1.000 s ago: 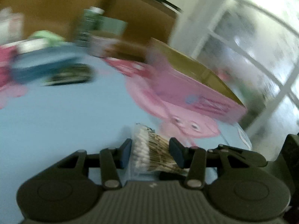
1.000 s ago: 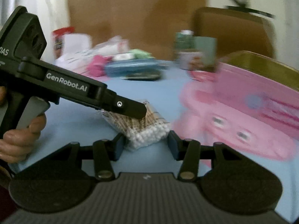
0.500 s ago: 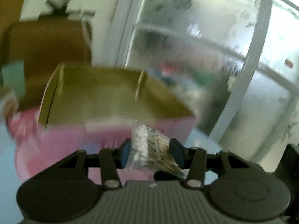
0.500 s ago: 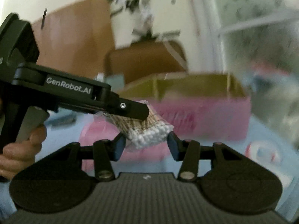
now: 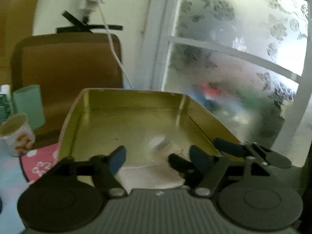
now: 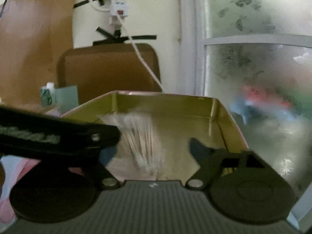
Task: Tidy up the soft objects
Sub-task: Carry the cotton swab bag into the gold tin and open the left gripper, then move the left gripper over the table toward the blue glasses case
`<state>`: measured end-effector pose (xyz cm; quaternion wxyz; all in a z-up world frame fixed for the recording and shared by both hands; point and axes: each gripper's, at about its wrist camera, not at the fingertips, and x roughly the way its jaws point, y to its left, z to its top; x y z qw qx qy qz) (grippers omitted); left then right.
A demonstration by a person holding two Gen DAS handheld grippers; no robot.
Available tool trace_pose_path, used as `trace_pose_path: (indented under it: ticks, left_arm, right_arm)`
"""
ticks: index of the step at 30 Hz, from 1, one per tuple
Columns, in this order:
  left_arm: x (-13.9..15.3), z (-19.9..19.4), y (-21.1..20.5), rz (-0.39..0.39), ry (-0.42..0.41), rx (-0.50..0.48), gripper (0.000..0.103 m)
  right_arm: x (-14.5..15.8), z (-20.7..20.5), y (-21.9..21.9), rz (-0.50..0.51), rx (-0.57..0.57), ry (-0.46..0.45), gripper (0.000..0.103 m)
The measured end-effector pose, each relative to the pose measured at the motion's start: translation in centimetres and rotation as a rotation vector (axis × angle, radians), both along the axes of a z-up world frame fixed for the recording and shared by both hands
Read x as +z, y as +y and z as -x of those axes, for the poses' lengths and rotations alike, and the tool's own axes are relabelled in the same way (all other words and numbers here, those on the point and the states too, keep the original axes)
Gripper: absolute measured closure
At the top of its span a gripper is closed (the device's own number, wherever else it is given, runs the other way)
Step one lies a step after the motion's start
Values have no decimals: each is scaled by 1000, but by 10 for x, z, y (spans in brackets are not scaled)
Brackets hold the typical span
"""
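Both the left gripper (image 5: 158, 157) and right gripper (image 6: 154, 150) have just opened, empty, above the gold tin (image 6: 224, 115) at frame centre, the cotton-swab bag (image 6: 140, 136) blurred inside.

Both grippers have travelled from above the blue table to the open gold-lined tin (image 5: 109, 117). The jaws of the left gripper (image 5: 158, 158) and the right gripper (image 6: 152, 152) have just been opening. The bag of cotton swabs (image 6: 140, 136), previously clamped by both, is now free, blurred, inside the tin.
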<state>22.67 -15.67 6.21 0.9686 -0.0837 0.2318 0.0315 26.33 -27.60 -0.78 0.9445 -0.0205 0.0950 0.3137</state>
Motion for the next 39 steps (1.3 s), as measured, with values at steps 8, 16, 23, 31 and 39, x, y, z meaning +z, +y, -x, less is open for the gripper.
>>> trace_pose_path:
  ticks: [8,16,23,31,39]
  left_arm:
    - [13,47,23,-43,-100,70,6]
    - [3,139,75,-34,-124,166,6]
    - [-25,228,140,-116,-48,423,9]
    - [-44,273,209,159,-70,629,14]
    - [-57,287,238,375,-122,639,22]
  right_arm:
    - [3,21,-11,-120,-18,24,14]
    - [16,66,22,-132,148,-32,29]
    - [13,95,100,9,483,77,68]
    - [24,55,238,12,618,379,55]
    - [-11,5,303,7,677,841,53]
